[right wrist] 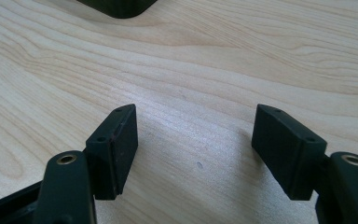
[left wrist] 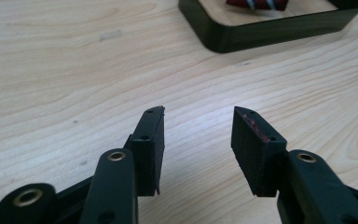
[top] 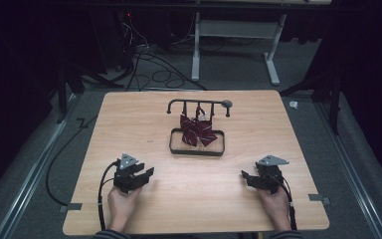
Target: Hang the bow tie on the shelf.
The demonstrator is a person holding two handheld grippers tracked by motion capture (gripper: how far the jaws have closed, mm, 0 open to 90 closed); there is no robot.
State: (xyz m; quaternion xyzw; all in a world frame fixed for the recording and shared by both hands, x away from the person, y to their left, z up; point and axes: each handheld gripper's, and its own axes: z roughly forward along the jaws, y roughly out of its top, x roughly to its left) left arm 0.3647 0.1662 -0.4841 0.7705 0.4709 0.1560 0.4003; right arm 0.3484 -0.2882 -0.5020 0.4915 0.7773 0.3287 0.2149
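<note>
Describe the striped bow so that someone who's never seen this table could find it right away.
On the wooden table, look past the middle to the black tray with a black rail standing behind it. The bow hangs from that rail and droops into the tray. It is the only soft, coloured thing there: dark red cloth with thin pale stripes.

A light wooden counter (top: 258, 199) with rounded corners stands on grey carpeted floor (top: 25, 169). Beyond the counter's far edge, black cables (top: 151, 67) lie tangled on the floor, beside the white metal legs of another table (top: 273, 55). Metal rails (top: 35, 174) run along the floor on either side of the counter. The room around it is dark, with black surroundings.
</note>
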